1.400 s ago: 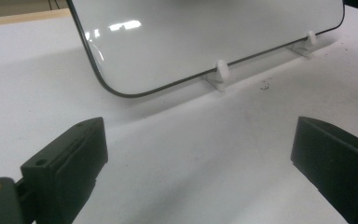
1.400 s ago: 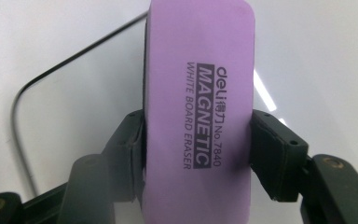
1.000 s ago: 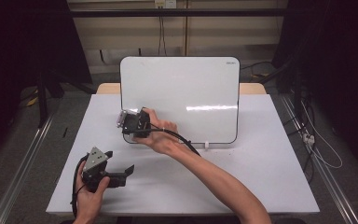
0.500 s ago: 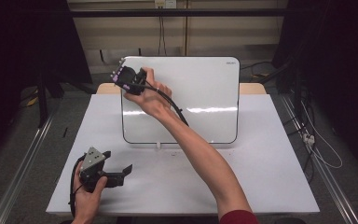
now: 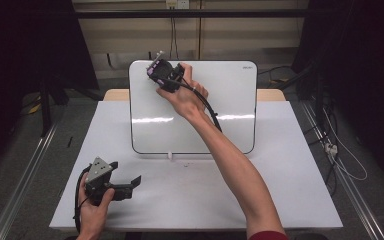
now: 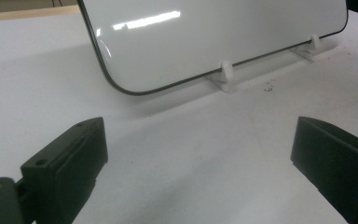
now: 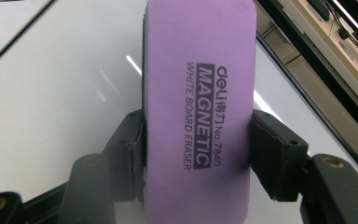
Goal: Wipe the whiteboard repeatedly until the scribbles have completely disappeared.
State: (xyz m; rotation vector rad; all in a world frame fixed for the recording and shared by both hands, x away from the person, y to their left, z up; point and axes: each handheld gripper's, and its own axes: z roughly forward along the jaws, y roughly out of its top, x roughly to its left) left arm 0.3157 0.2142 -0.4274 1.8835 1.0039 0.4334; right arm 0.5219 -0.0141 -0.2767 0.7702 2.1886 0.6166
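Note:
A white board (image 5: 220, 115) stands propped on small white feet (image 6: 224, 74) at the back of the table. My right gripper (image 5: 156, 69) is up at the board's top left corner, shut on a purple magnetic whiteboard eraser (image 7: 198, 107); both black pads clamp its long sides, and the eraser (image 5: 153, 70) shows at the gripper's tip. My left gripper (image 5: 135, 181) rests low at the table's front left in the person's hand. In the left gripper view its jaws stand wide apart, nothing between them, pointing at the board's lower corner (image 6: 121, 84).
The white table (image 5: 290, 180) has bare surface in front of the board and to its right. Metal rails run along both table sides, and cables (image 5: 345, 155) lie on the floor at the right. A black cable trails from the right gripper along the forearm.
The right gripper has carried the eraser up and away from the table, from the board's lower left to its top left corner. The left gripper has kept its place.

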